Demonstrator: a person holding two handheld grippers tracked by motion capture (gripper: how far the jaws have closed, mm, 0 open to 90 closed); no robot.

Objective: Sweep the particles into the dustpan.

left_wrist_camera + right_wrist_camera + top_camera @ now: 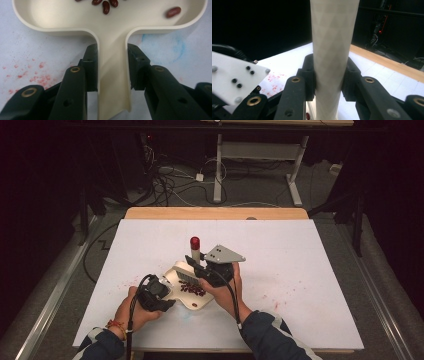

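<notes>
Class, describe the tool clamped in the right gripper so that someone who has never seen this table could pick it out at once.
Start at the white table and find the cream dustpan near its front edge, which holds dark red beans. At the pan's far edge the right gripper clamps a small brush by its pale handle. Its red cap sets it apart: nothing else there stands upright.

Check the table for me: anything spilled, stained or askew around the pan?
No beans lie outside the dustpan. The white table cover is stained: red speckles left of the pan and right of the hands, plus a blue smudge beside the handle.
</notes>
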